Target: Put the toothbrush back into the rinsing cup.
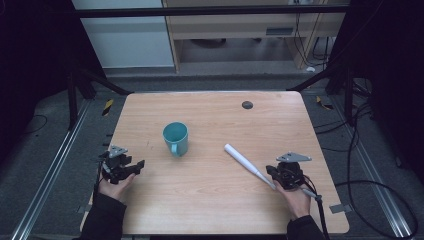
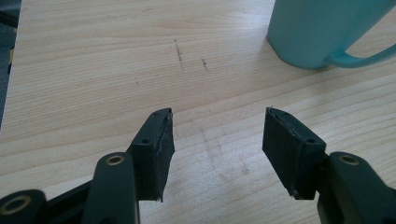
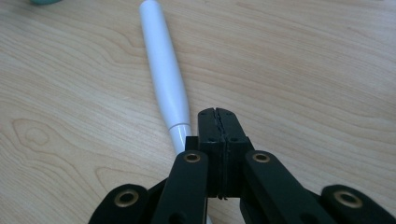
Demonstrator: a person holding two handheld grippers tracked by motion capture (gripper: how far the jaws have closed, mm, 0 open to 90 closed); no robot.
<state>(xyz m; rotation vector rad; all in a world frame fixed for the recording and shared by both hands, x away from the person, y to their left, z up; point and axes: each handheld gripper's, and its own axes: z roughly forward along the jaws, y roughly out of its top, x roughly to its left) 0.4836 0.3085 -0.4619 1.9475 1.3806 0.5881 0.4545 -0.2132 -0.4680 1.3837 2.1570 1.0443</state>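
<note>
A teal mug (image 1: 175, 138) stands upright left of the table's middle, its handle toward the person. In the left gripper view the mug (image 2: 322, 32) is ahead and to the right of the jaws. My left gripper (image 1: 131, 168) (image 2: 218, 122) rests near the table's left edge, open, with bare wood between its jaws. A white tapered stick (image 1: 242, 161) (image 3: 163, 70) lies flat and diagonal at the right. My right gripper (image 1: 272, 175) (image 3: 217, 112) is shut with nothing between its jaws. It hovers over the stick's thin end, which runs on under the gripper body.
The wooden table (image 1: 215, 205) has a small dark round disc (image 1: 247, 104) near its far edge. Cables (image 1: 380, 190) lie on the floor to the right. Metal rails run along both sides of the table.
</note>
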